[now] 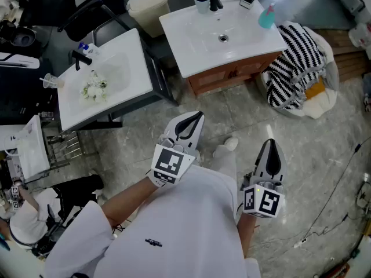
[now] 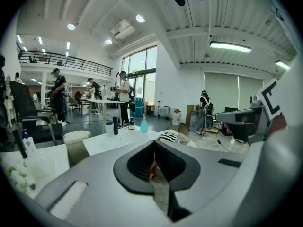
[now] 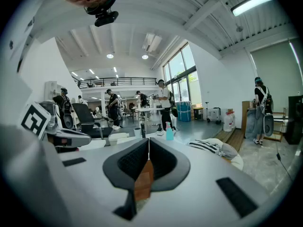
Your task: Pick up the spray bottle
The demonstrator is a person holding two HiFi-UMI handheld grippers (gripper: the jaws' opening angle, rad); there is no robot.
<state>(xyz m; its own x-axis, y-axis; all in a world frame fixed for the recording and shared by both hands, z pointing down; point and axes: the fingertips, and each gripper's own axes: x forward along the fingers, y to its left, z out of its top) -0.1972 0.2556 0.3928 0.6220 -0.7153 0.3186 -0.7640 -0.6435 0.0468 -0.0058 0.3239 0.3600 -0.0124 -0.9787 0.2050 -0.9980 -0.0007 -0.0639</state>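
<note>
The spray bottle [image 1: 266, 17] is teal, the sink top [image 1: 191, 30] white over a brown wooden cabinet [image 1: 232, 74], the cloth [image 1: 298, 57] black-and-white striped, the bin [image 1: 148, 10] cream.

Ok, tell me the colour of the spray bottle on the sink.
The spray bottle is teal with a pink top; clearest in the head view.

Sink top [image 1: 197, 35]: glossy white, ceramic-looking. Cabinet [image 1: 226, 77] under it: brown wood. Spray bottle [image 1: 266, 17]: translucent teal plastic. Striped cloth [image 1: 293, 59]: soft, matt. Floor [image 1: 243, 116]: mottled stone, slight sheen. Left gripper [image 1: 199, 117], right gripper [image 1: 270, 143]: matt plastic shells, black ribbed jaws.
</note>
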